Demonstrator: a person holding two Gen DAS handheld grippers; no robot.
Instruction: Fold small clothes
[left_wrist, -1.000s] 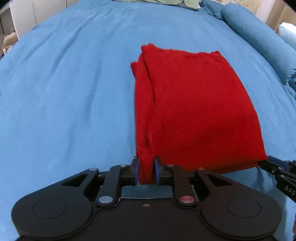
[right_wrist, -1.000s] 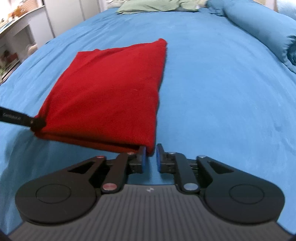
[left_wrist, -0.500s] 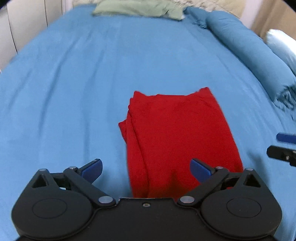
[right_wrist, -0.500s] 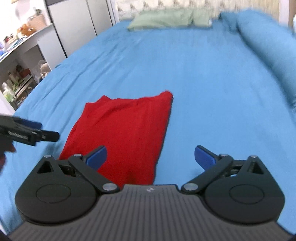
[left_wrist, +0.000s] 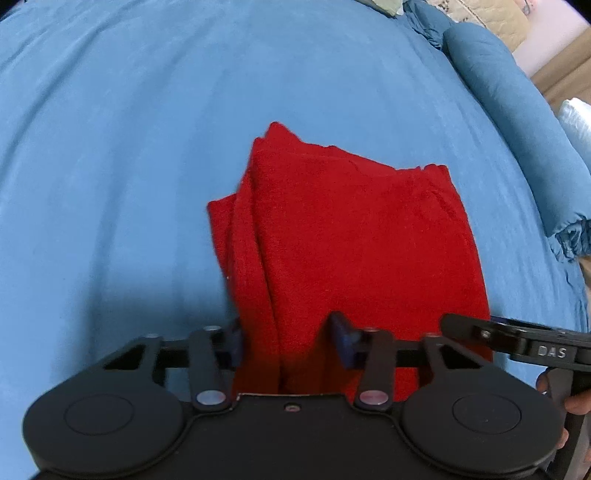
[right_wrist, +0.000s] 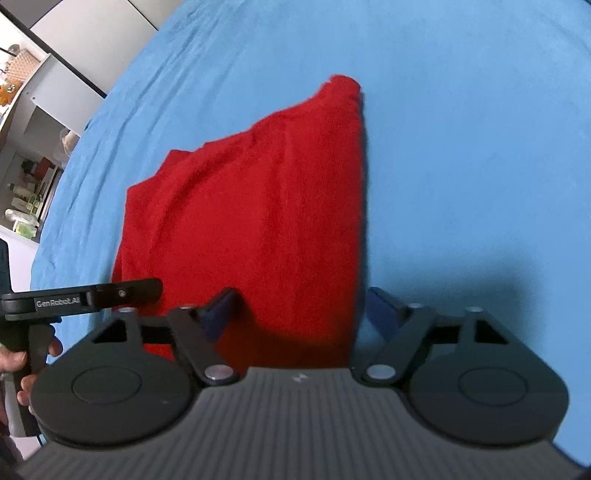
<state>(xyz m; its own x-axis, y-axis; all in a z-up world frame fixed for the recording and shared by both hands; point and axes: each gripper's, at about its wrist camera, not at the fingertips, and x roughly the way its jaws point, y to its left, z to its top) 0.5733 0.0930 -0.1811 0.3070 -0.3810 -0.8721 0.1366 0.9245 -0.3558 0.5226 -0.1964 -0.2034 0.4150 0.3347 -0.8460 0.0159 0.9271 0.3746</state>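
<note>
Left wrist — fingers astride garment edge

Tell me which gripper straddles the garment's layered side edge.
The left gripper: stacked folds of the red garment lie between its open fingers. The right gripper straddles the smooth folded edge.

Fuzzy red cloth, matt blue bedsheet

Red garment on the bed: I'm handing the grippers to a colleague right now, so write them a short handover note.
Left gripper: open, jaws straddling the near left corner of the red garment.
Right gripper: open, jaws straddling the near right corner.
The garment lies folded in layers on the blue bedsheet, held by neither gripper.
Done: several folds.
Left: probably close on both corners and make another fold.
</note>
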